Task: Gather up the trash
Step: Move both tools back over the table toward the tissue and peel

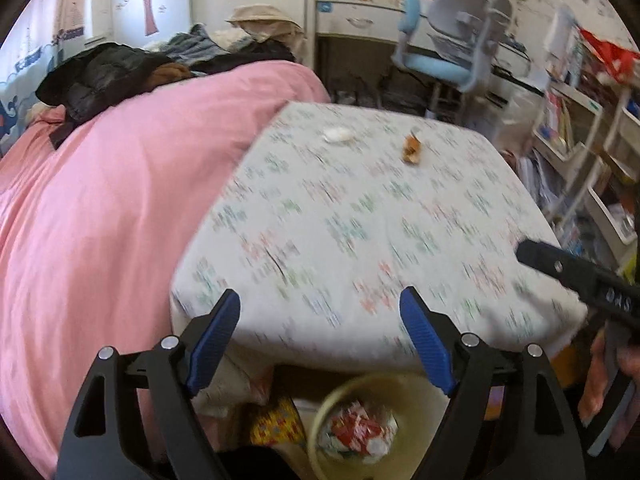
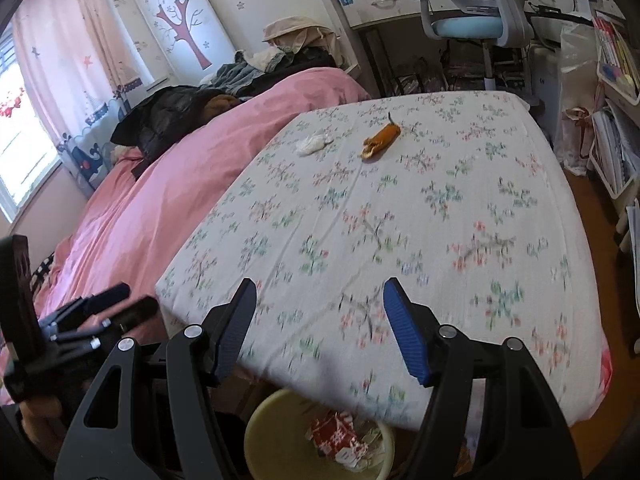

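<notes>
Lying near the far end of the flowered bedsheet [image 2: 400, 208] are the two pieces left to gather: a crumpled white tissue [image 2: 311, 144] and, just beside it to the right, an orange-brown peel or wrapper [image 2: 381, 141]; which of the two cannot be told. Both look very light and soft. The tissue should squash under the pads, so a pinch across its bulky middle seems safest. The orange piece is long and thin, and gripping across its narrow width near the middle would likely keep it from flopping or slipping out. A pale yellow bin [image 2: 260, 428] with red-and-white scraps inside stands on the floor at the near edge of the bed, below both tongs.

The left gripper [image 1: 320, 312] stands wide open with nothing between its blue pads [image 1: 424, 336], touching nothing. The right gripper [image 2: 320, 300] is also open, somewhat narrower, and empty, hovering over the near edge of the sheet, well apart from the trash.
</notes>
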Demonstrator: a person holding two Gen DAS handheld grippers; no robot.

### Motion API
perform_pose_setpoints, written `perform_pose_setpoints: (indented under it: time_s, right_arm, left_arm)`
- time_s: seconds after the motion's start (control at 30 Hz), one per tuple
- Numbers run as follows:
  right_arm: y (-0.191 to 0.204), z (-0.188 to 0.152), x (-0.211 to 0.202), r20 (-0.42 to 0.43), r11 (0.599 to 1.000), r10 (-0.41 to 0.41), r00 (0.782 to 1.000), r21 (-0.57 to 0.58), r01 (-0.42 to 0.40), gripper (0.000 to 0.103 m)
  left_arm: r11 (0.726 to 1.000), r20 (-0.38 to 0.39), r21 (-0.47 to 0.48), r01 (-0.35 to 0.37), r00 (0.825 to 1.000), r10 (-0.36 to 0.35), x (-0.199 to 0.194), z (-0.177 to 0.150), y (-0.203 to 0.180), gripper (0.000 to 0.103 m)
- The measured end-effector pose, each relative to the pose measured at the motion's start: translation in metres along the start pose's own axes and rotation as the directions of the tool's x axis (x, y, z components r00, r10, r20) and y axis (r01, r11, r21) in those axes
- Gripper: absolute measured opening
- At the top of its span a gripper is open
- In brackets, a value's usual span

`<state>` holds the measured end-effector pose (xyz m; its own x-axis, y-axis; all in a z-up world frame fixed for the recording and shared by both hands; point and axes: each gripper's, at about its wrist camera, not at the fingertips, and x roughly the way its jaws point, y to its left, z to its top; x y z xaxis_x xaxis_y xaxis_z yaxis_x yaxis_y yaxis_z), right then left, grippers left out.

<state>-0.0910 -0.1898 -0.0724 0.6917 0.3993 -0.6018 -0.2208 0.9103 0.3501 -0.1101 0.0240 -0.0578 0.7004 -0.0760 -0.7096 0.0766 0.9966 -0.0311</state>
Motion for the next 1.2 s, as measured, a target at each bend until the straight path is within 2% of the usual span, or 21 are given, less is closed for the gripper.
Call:
perform_pose_setpoints:
  time_s: [0.13, 0.33, 0.57, 0.77, 0.97, 1.1, 1.2]
  right_arm:
    - [-0.008, 0.031, 0.021, -0.004, 1.000, -0.013, 1.000, 0.009, 0.013, 0.063]
    - [-0.025, 0.073, 0.067, -0.034, 0.999, -0.049, 0.998, 0.018, 0.049, 0.063]
    - [-0.047, 0.119, 0.120, -0.016, 0.995, -0.089, 0.996, 0.054, 0.090, 0.063]
    - [-0.059, 0.140, 0.157, -0.032, 0.994, -0.101, 0.994, 0.043, 0.102, 0.063]
    - [-0.065, 0.159, 0.188, -0.049, 0.993, -0.119, 0.992, 0.018, 0.120, 0.063]
    - [-0.068, 0.168, 0.206, -0.059, 0.990, -0.140, 0.988, -0.007, 0.140, 0.062]
    - [-0.070, 0.172, 0.218, -0.081, 0.988, -0.152, 0.985, -0.025, 0.151, 0.057]
  left_arm:
    - [1.000, 0.013, -0.022, -0.010, 1.000, 0.010, 0.015, 0.026, 0.009, 0.079]
    - [1.000, 0.004, 0.022, -0.021, 1.000, 0.021, 0.057, 0.067, 0.011, 0.079]
    - [1.000, -0.051, -0.015, 0.011, 0.999, -0.012, 0.116, 0.105, 0.011, 0.079]
    - [0.998, -0.048, 0.067, 0.014, 0.999, -0.011, 0.150, 0.134, -0.004, 0.079]
    - [0.995, -0.089, 0.084, 0.061, 0.995, -0.054, 0.189, 0.156, -0.007, 0.079]
    - [0.991, -0.107, 0.117, 0.071, 0.993, -0.058, 0.211, 0.169, -0.015, 0.079]
    - [0.988, -0.125, 0.132, 0.077, 0.990, -0.061, 0.225, 0.174, -0.019, 0.079]
